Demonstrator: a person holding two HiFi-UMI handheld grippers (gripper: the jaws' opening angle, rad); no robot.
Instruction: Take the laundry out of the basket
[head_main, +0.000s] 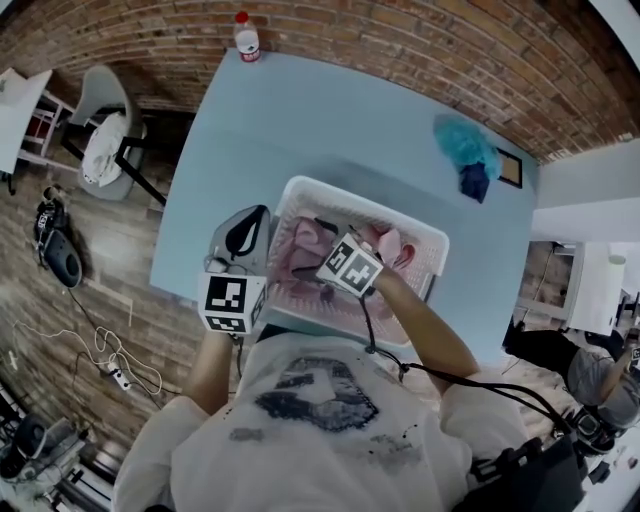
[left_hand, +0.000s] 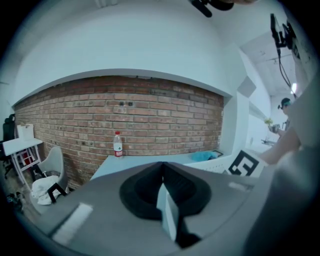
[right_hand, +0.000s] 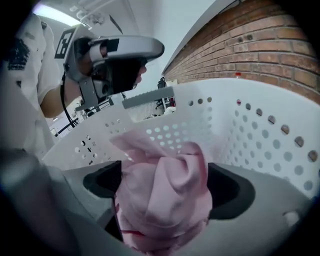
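Observation:
A white perforated laundry basket (head_main: 300, 192) stands at the near edge of the light blue table (head_main: 330, 110), with pink laundry (head_main: 300, 255) piled in it. My right gripper (head_main: 322, 262) is down inside the basket. In the right gripper view its jaws stand wide, and a bunched pink garment (right_hand: 165, 195) fills the gap between them, with the basket wall (right_hand: 240, 135) right behind. My left gripper (head_main: 255, 215) hovers just outside the basket's left rim. Its jaws meet with nothing in them (left_hand: 161, 172).
A water bottle (head_main: 246, 36) stands at the table's far edge by the brick wall. A teal cloth (head_main: 465, 145) and a dark blue one (head_main: 474, 180) lie at the table's far right. A chair (head_main: 105, 135) with white fabric on it stands left of the table.

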